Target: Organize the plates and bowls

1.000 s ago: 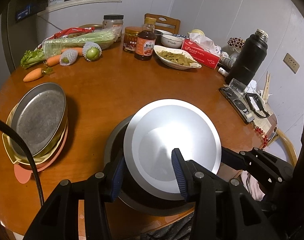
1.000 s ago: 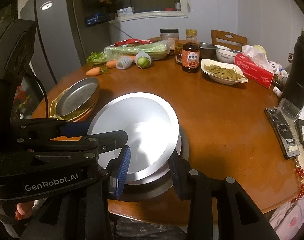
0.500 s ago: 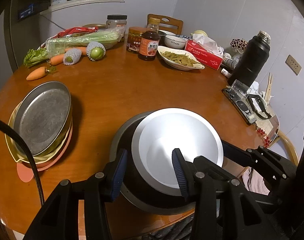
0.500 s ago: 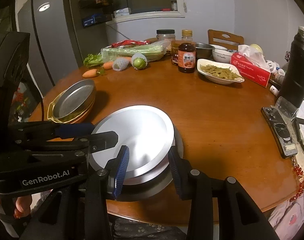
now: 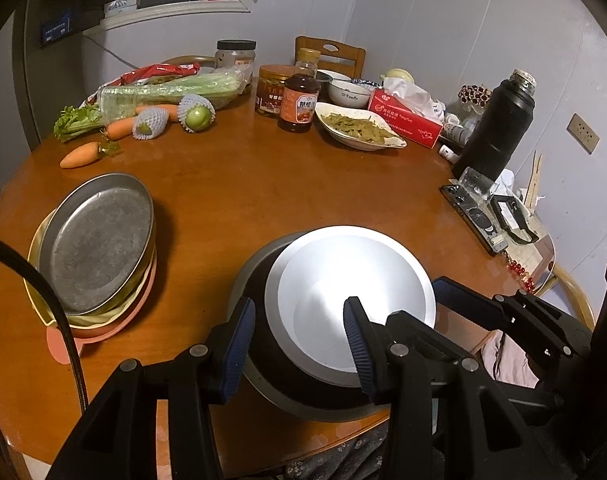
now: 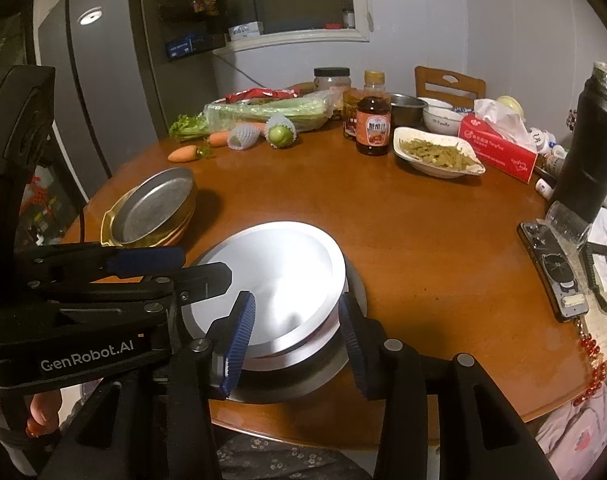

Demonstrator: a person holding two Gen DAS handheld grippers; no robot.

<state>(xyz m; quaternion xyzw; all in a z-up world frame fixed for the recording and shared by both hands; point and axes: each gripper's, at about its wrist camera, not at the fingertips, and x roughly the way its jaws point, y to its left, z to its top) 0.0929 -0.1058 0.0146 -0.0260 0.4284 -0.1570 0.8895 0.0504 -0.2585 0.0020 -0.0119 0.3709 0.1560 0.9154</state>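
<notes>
Plates lie nested at the near edge of a round wooden table (image 5: 263,184): a bright silver plate (image 5: 355,292) sits slightly off-centre in a wider dark metal dish (image 5: 263,364), its weight apparently on the stack and not on either tool; the landmark for all else is this silver plate. Left of it, well apart, a second pile (image 5: 95,248) has a grey metal pan on top of yellow and pink dishes, seemingly grouped by shape. The right gripper (image 6: 297,328) straddles the near rim of the silver plate with its jaws opening; the plate's edge lies between the pads, yet they do not press on it, which reads as a release. The left gripper (image 5: 295,344) stands at a narrow gap over the same near rim, its right pad in front of the plate and its left pad beside the dark dish; no grip shows. Beyond the silver plate, well apart, a dish of greens (image 5: 359,128), a sauce bottle (image 5: 299,100) and carrots (image 5: 83,154) crowd the far side, leaving the near side free for stacking.
</notes>
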